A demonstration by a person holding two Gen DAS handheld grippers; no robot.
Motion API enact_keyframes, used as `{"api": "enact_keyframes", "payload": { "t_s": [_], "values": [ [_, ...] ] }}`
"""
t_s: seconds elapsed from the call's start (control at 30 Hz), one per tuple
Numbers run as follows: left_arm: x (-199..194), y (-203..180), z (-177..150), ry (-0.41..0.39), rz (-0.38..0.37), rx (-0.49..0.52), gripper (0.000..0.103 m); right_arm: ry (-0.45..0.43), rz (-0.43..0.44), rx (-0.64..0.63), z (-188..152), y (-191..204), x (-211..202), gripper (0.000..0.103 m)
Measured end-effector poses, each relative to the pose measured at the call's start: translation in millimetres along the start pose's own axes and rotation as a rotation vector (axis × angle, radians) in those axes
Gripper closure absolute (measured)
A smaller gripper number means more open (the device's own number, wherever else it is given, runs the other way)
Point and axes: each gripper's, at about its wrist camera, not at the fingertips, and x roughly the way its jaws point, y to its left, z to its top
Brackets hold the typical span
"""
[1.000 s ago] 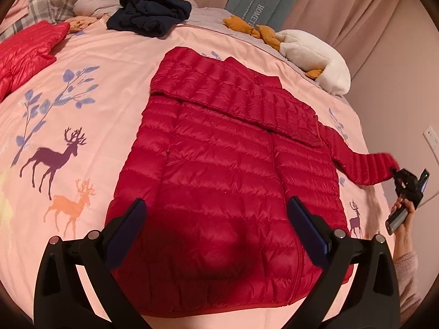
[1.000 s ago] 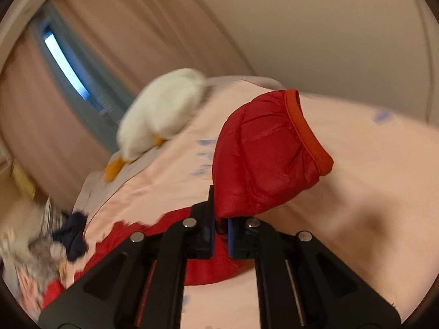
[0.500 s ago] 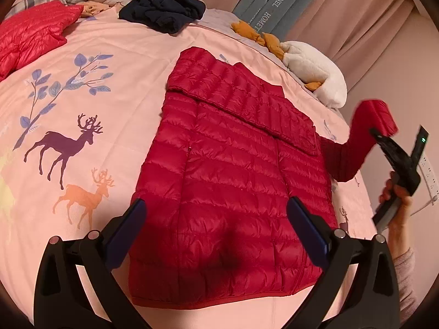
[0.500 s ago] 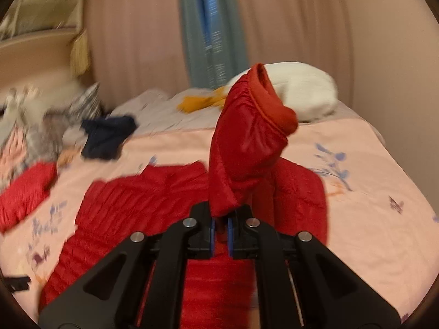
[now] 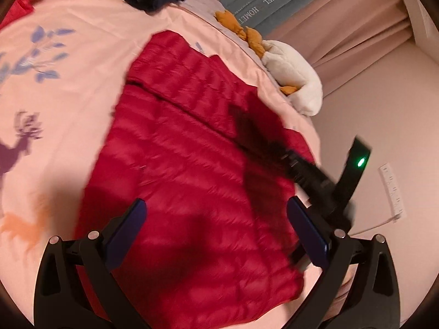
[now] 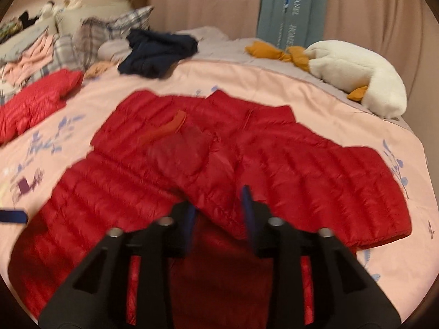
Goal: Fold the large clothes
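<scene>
A red quilted down jacket lies flat on the pink bedspread; it also shows in the right wrist view. Its sleeve lies blurred across the jacket's body, cuff toward the far left. My right gripper is open just above the jacket, the sleeve free of its jaws. It shows in the left wrist view as a dark blur over the jacket's right part. My left gripper is open and empty above the jacket's lower hem.
A white plush goose lies at the bed's far right edge. A dark navy garment, another red jacket and plaid clothes lie at the far left. Curtains and a wall stand behind.
My right gripper swung the sleeve up and over onto the jacket's body, then opened and let it go. My left gripper moved closer over the jacket.
</scene>
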Motion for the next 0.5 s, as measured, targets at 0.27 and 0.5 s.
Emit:
{"api": "enact_keyframes", "payload": {
  "t_s": [0.27,0.5],
  "values": [
    [59.0,-23.4,30.2,0.101,-0.162,-0.046,0.001,-0.123,0.067,0.088,-40.5,-31.4,-74.1,0.029],
    [133.1,-42.1,44.9,0.189,-0.221,-0.103,0.001,-0.22,0.121,0.267,-89.2,-67.1,-127.6,0.025]
  ]
}}
